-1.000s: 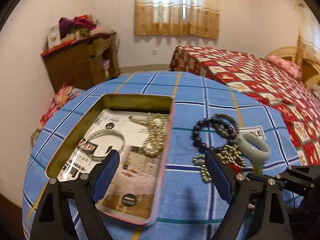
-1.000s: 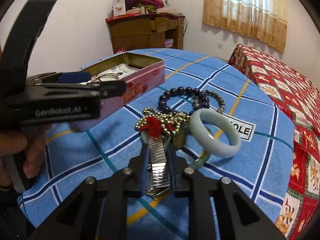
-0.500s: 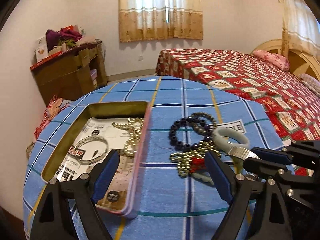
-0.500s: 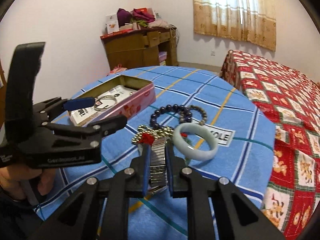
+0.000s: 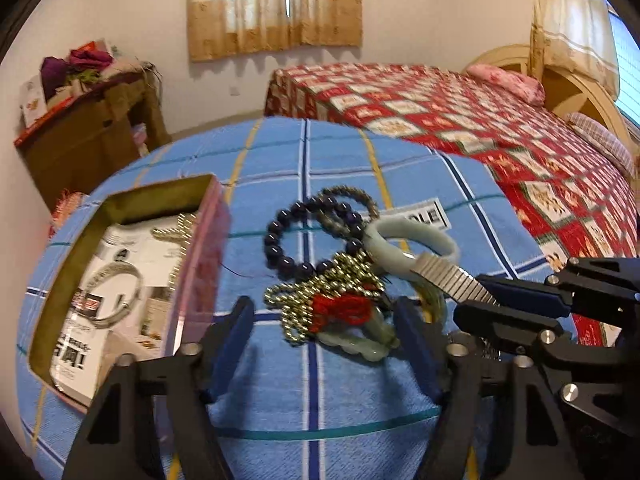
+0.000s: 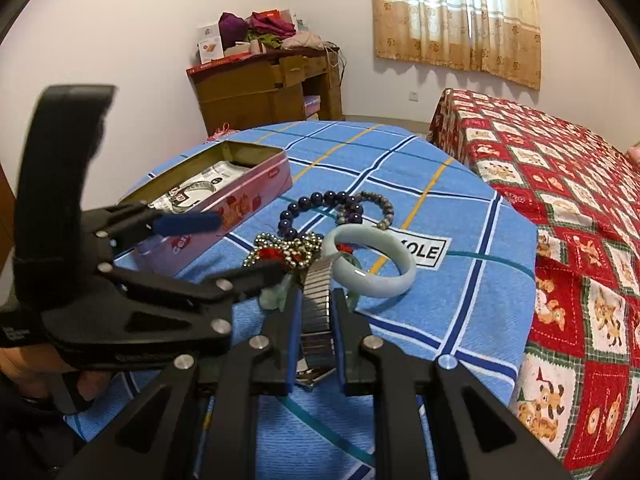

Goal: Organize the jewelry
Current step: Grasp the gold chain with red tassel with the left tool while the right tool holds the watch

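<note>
1. My right gripper (image 6: pixel 313 344) is clamped on a metal stretch watch band (image 6: pixel 318 300). The pads press on both of its edges, with ribbed silver links showing between them.
2. The band's long axis runs along my right fingers. In the right wrist view its far end points away from me toward the jewelry pile, and its near end hangs below the pads. In the left wrist view the band (image 5: pixel 448 280) sticks out of the right gripper (image 5: pixel 496 300) toward the upper left, tilted, with its tip touching the pale green bangle (image 5: pixel 412 236).
3. The band is flat, silver-grey and finely ribbed across its width. I cannot tell whether a watch face is attached.
4. My left gripper (image 5: pixel 324 336) is closing. The pads touch nothing yet. Between them lie the gold bead chain (image 5: pixel 320 284), its red tassel (image 5: pixel 340 308) and a pale green carved pendant (image 5: pixel 360 344).
5. The pile sits on the blue checked cloth (image 5: pixel 320 400). A dark purple bead bracelet (image 5: pixel 292 240) lies behind the chain, and a smaller grey-brown bead bracelet (image 5: pixel 352 200) overlaps it. The bangle rests just right of these, partly over a white label (image 5: pixel 428 212).
6. A pink tin (image 5: pixel 200 264) stands open to the left of the pile. Inside it are a printed card, a silver bangle (image 5: pixel 116 292) and another gold bead chain (image 5: pixel 180 236).
7. In the right wrist view the left gripper (image 6: pixel 216 244) reaches in from the left, and a person's hand (image 6: pixel 24 368) holds its handle.
</note>
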`<state>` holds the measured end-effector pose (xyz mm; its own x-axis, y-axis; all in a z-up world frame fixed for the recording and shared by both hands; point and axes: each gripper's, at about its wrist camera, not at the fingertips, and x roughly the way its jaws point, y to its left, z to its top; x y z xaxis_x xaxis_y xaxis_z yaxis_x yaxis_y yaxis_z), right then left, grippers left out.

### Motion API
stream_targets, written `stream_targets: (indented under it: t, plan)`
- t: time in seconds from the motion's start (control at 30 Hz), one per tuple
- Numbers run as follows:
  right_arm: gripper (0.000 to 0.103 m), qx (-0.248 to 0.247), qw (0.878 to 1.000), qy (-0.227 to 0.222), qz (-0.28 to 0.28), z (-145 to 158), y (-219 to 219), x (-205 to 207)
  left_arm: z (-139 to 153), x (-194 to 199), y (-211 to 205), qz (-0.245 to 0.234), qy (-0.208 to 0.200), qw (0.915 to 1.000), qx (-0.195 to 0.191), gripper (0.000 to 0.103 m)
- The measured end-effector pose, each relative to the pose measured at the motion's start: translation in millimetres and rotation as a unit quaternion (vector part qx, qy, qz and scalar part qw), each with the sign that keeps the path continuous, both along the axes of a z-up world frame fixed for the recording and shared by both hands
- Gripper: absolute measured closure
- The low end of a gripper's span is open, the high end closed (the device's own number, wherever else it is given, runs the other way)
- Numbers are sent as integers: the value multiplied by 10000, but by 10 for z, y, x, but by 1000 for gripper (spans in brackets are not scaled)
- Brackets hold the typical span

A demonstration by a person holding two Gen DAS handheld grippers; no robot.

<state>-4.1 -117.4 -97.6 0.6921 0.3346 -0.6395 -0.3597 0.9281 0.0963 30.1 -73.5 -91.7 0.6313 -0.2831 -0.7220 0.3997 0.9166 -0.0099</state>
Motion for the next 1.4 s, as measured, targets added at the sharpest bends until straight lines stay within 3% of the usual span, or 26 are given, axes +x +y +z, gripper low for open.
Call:
stream_targets:
  t: [0.07, 0.13, 0.2, 0.33, 0.6, 0.77, 0.87, 0.9, 0.97, 1.0, 1.03, 1.3, 1.37, 1.4]
  plan:
    - [86, 3, 10000, -13, 2, 4, -1, 1, -29, 33, -1, -41, 138, 9999, -61, 54]
    - [86, 11, 10000, -25, 1, 10, -7, -1, -50, 46, 5, -82, 217, 9996, -134, 84]
    - [86, 18, 10000, -42, -9, 16, -13, -6, -33, 37, 43, -90, 228, 9993, -275, 97]
    - [86, 62, 9999, -115, -16, 66, -16, -31, 39, -24, 166, -10, 141, 9989, -457, 103]
    - [86, 79, 9997, -239, 22, 162, 10, -71, 247, -110, 241, -64, -128, 9980, -623, 103]
    - [86, 60, 9997, -241, 4, 158, -2, -60, 232, -156, 136, -176, -231, 9990, -332, 103]
    - [86, 48, 9997, -222, 4, 141, -4, -52, 169, -123, 82, -249, -72, 9991, -335, 98]
    - [86, 46, 9997, -222, -1, 140, -9, -51, 145, -110, 76, -235, -35, 9992, -327, 90]
    - [86, 53, 9998, -215, -7, 133, -14, -45, 105, -87, 73, -145, 3, 9996, -261, 63]
    - [86, 52, 9998, -209, -16, 125, -22, -42, 96, -84, 80, -83, -28, 9997, -237, 43]
    - [86, 55, 9998, -202, -23, 118, -27, -37, 96, -88, 92, -47, -76, 9996, -260, 38]
    - [86, 99, 9998, -156, -31, 85, -43, -29, 17, -25, -4, -197, 55, 9997, -151, 39]
    - [86, 104, 9998, -149, -26, 82, -40, -24, -37, 23, -41, -239, 197, 9995, -87, 51]
    - [86, 105, 9998, -154, -25, 84, -39, -28, -42, 44, -34, -268, 262, 9991, -172, 62]
